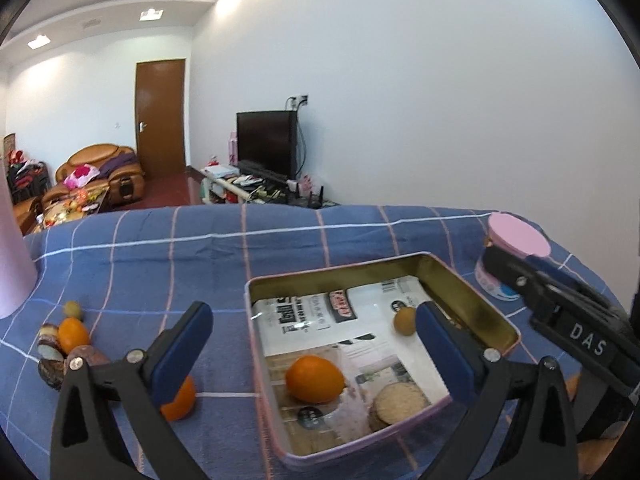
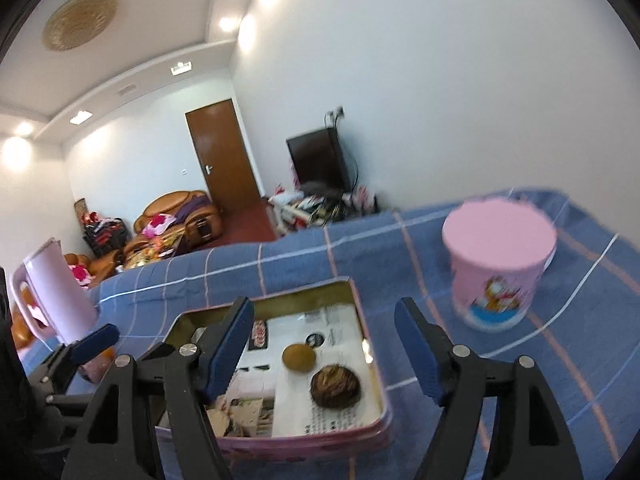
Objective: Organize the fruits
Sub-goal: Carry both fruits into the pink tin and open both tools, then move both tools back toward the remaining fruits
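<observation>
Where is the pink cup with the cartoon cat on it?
The pink cup stands upright on the blue checked cloth, to the right of the tin box holding the fruit, in the right wrist view.

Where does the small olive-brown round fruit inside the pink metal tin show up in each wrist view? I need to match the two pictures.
Left wrist view: the small olive-brown round fruit lies right of centre in the pink metal tin, just left of the left gripper's right fingertip.
Right wrist view: the same fruit sits near the centre, beside a dark brown ridged fruit.
Shared landmark: the pink lidded cup with a cartoon cat, right of the tin.
</observation>
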Demonstrator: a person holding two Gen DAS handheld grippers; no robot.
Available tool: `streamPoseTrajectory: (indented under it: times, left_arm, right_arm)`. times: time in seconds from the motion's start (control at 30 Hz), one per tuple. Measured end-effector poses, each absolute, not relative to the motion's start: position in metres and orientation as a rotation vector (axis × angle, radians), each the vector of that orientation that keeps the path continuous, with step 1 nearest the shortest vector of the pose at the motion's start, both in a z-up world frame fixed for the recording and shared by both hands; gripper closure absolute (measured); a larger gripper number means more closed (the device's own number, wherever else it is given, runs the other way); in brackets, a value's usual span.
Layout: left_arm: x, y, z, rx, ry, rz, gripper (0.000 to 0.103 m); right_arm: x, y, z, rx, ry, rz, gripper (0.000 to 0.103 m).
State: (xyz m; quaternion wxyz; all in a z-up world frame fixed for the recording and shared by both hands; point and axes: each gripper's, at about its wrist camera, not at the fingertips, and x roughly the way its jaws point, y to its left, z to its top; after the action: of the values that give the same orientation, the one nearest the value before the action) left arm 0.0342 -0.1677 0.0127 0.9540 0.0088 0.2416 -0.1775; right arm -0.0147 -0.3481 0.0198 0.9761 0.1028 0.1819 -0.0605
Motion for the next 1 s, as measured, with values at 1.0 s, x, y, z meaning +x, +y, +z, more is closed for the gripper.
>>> streamPoseTrajectory:
  times: [1.0]
  left_arm:
    - [0.024, -0.068, 0.002, 0.044, 0.523, -0.227, 0.0]
  right_arm:
    - [-0.048, -0.307, 0.018, 0.166, 0.34, -0.298, 0.029]
